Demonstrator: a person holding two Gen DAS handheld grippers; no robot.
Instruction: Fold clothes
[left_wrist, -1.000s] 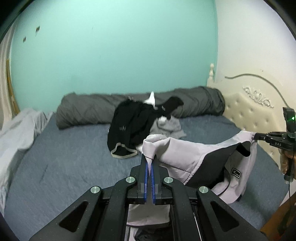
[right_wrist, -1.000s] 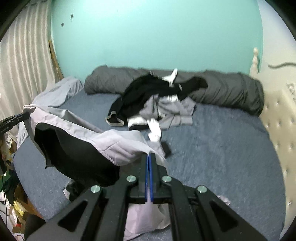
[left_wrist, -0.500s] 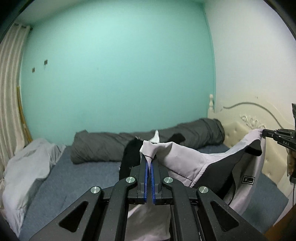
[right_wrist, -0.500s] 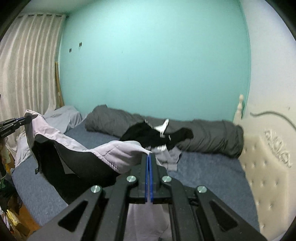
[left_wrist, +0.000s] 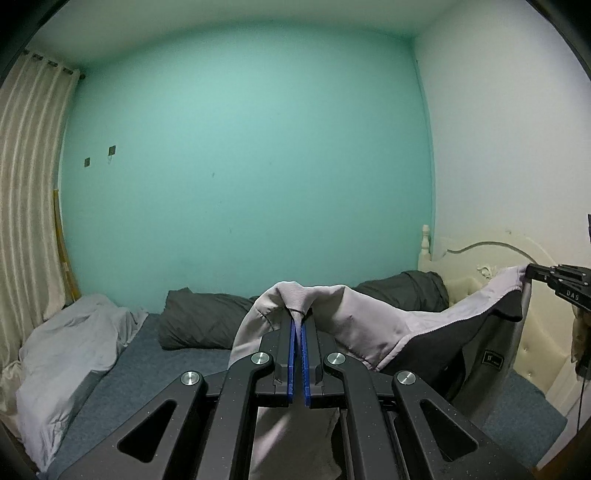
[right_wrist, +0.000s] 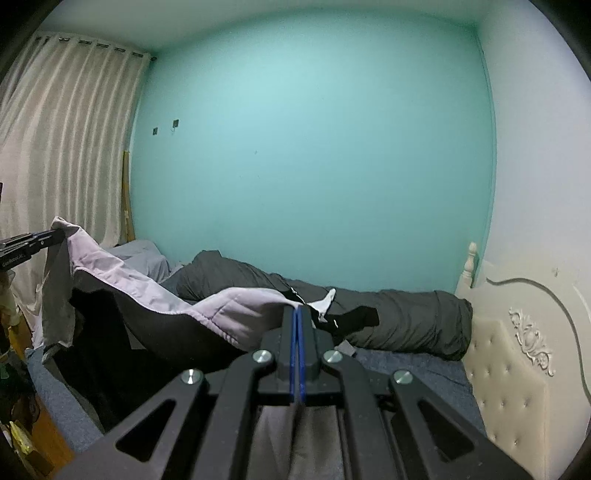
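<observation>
A pale lilac garment with a black lining (left_wrist: 373, 328) hangs stretched in the air between the two grippers, above the bed. My left gripper (left_wrist: 298, 318) is shut on one top corner of it. My right gripper (right_wrist: 297, 309) is shut on the other top corner, where the same garment (right_wrist: 155, 299) sags to the left. Each gripper shows in the other's view: the right gripper (left_wrist: 532, 272) at the far right edge, the left gripper (right_wrist: 59, 236) at the far left. The garment's lower part hangs out of sight behind the gripper bodies.
A blue bed (left_wrist: 155, 373) lies below, with a rolled dark grey duvet (right_wrist: 406, 325) along the teal wall. Black clothes and a white sock (right_wrist: 325, 301) lie against the duvet. A pale sheet (left_wrist: 66, 350) is heaped at the left, a cream headboard (right_wrist: 517, 354) at the right, curtains (right_wrist: 62, 155) beside.
Both grippers have risen with the garment, lifting it off the bed. The views now tilt up to the wall, and the clothes pile has dropped low or out of sight.
</observation>
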